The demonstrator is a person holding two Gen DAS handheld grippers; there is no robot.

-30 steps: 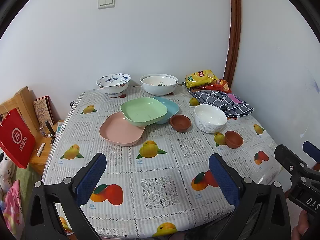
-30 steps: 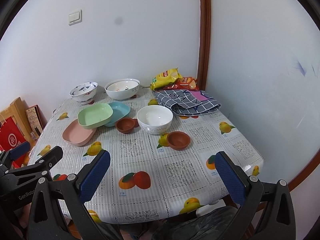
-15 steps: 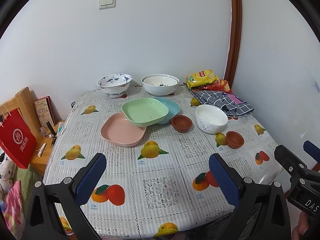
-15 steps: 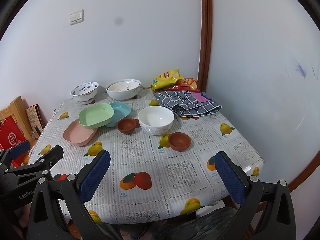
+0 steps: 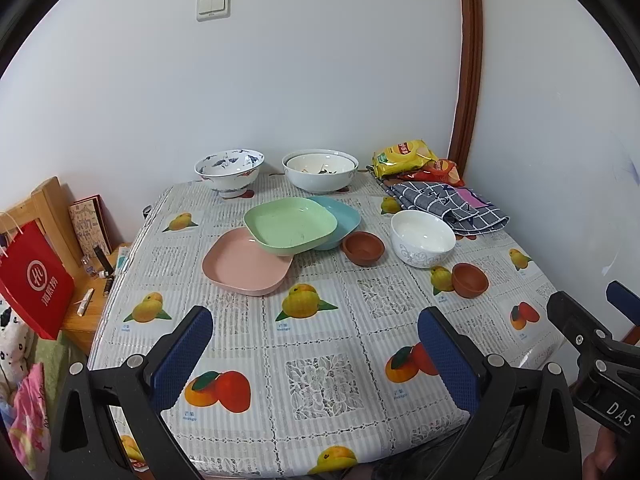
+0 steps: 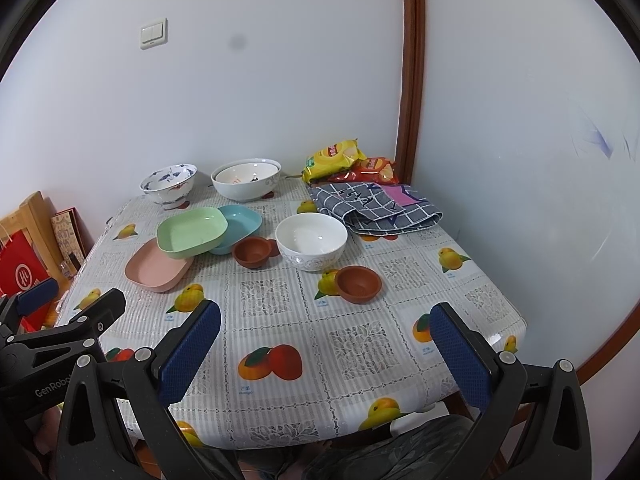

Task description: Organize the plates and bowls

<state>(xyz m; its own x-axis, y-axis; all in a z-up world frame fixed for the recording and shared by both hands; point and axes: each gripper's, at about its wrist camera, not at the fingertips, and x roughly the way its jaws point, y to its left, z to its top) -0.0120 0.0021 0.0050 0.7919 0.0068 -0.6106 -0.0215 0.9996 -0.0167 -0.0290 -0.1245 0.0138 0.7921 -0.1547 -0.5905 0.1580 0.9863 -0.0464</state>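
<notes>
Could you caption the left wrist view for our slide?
Open left gripper faces stacked plates and scattered bowls on a fruit-print table.

A glossy plastic fruit-print tablecloth [image 5: 320, 344] covers the table. The round white bowl [image 5: 423, 238] looks like glazed, shiny ceramic; the small brown bowls [image 5: 470, 280] look matt clay; the grey checked towel [image 6: 376, 208] is soft cloth.
</notes>
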